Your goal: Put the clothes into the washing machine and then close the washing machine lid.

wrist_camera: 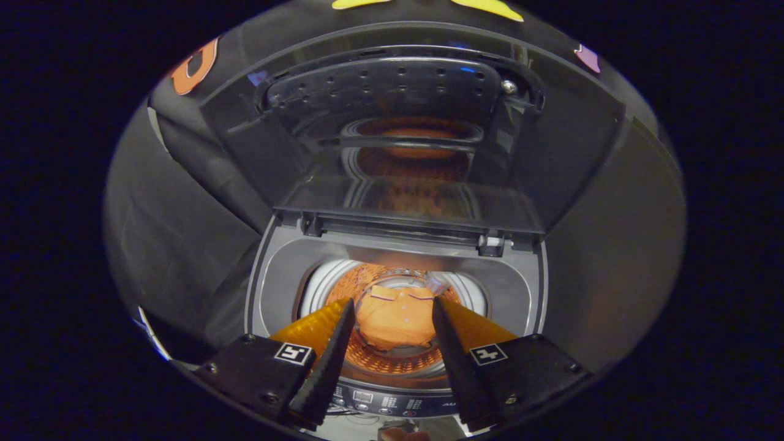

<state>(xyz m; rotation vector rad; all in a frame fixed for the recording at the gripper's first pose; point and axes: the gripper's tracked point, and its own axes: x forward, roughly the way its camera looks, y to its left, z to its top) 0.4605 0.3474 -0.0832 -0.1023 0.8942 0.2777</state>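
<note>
A top-loading washing machine (278, 269) stands below and ahead of me with its dark glass lid (416, 141) raised upright at the back. An orange garment (395, 318) lies at the bottom of the drum (392, 361). My gripper (393, 306) hovers above the drum opening, open, with nothing between its fingers. The garment shows in the gap between the fingers, well below them. The lid's glass reflects the drum.
The machine's control panel (386, 404) with buttons runs along the near edge under the fingers. Black cloth walls close in behind and on both sides of the machine. The raised lid leans toward the back wall.
</note>
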